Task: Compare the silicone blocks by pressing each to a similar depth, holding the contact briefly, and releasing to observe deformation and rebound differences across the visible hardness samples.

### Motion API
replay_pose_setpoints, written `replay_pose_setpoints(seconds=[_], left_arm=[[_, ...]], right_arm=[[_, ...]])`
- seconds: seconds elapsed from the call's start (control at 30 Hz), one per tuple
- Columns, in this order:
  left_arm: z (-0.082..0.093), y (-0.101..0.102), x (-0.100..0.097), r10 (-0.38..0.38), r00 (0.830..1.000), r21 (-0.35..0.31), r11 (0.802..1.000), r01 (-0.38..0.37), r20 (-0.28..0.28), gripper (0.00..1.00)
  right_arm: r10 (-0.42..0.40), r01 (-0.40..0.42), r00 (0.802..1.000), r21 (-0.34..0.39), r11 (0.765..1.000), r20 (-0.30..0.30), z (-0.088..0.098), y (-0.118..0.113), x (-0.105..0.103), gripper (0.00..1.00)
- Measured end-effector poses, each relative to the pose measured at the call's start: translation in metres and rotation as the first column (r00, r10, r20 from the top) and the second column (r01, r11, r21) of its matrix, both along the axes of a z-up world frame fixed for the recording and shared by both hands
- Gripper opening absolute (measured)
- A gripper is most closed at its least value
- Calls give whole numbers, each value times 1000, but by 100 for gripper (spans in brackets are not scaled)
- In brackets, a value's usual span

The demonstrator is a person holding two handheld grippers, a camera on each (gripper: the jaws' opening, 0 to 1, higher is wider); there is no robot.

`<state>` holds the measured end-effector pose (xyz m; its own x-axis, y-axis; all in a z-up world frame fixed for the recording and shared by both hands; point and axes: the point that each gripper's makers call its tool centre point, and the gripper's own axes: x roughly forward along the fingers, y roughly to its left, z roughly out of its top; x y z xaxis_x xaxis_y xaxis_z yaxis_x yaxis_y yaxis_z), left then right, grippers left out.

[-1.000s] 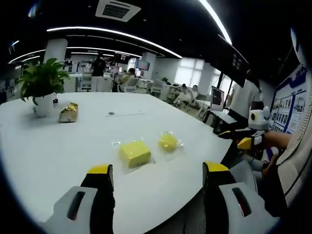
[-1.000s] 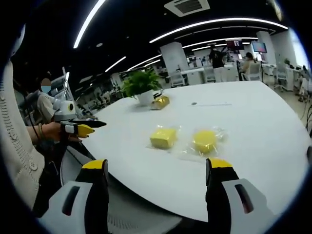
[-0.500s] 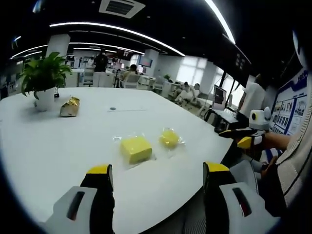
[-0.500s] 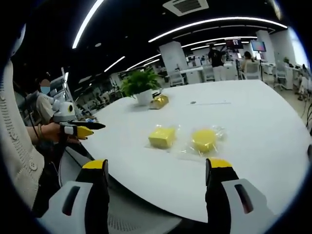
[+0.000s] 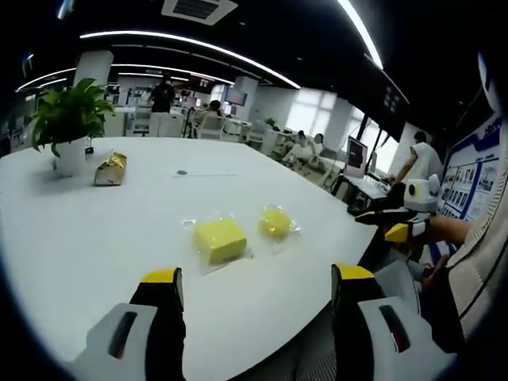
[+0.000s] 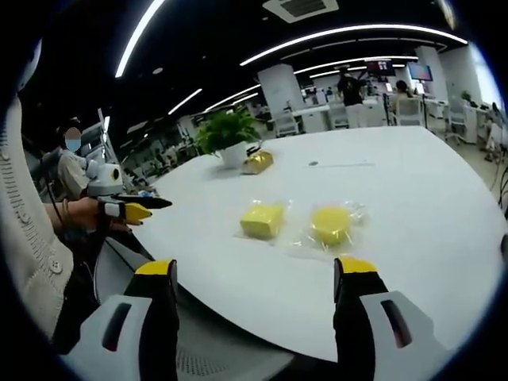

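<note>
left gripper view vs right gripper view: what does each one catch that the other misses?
Left gripper view: the right gripper entering from the right, and wall posters behind it.

Right gripper view: the left gripper entering from the left, jaws close together.

Both: white table, square yellow block and round yellow block in clear wrappers, potted plant, gold packet. Each view's own jaws stand wide apart, short of the blocks.

Two bagged blocks, the square block (image 5: 219,240) and the round block (image 5: 275,225), lie side by side on the table (image 5: 95,230). Farther back stand a potted plant (image 5: 70,119) and, beside it, a wrapped packet (image 5: 109,169).
</note>
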<state>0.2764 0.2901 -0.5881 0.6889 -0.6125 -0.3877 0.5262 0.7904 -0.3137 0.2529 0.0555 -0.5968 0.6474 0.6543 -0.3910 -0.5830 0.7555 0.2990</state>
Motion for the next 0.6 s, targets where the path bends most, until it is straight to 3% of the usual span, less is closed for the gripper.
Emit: replay_pose_setpoints(seconds=[0.6], left_arm=[[-2,-6,-9,-16,1000,-6,1000,16,-16,75]], right_arm=[[-7,8,1000,-9,1000,16,6,4,-5,73]])
